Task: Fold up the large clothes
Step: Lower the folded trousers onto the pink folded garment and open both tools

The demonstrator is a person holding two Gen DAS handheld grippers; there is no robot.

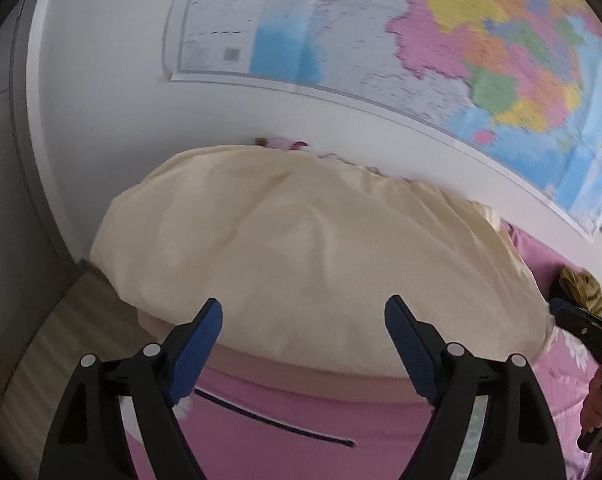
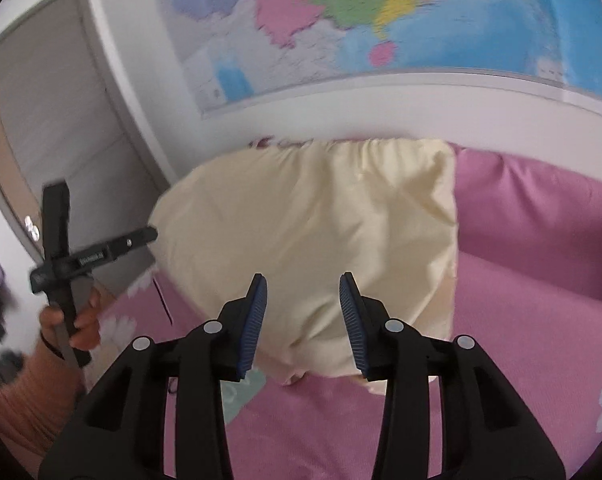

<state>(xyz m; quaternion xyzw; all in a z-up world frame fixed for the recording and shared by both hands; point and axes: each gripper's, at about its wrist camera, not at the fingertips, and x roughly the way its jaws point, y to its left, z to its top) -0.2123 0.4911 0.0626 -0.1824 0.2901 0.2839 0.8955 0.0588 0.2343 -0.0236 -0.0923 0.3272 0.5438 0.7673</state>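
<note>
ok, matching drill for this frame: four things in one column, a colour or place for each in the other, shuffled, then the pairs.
Things:
1. cloth
2. bedspread
3. map
4. left gripper

Colour or place:
A. pink, under the cloth
B. on the wall, many-coloured
C. cream yellow, folded on the bed
D. open, blue-padded fingers over the cloth's near edge

Pairs: 1-C, 2-A, 3-B, 4-D
</note>
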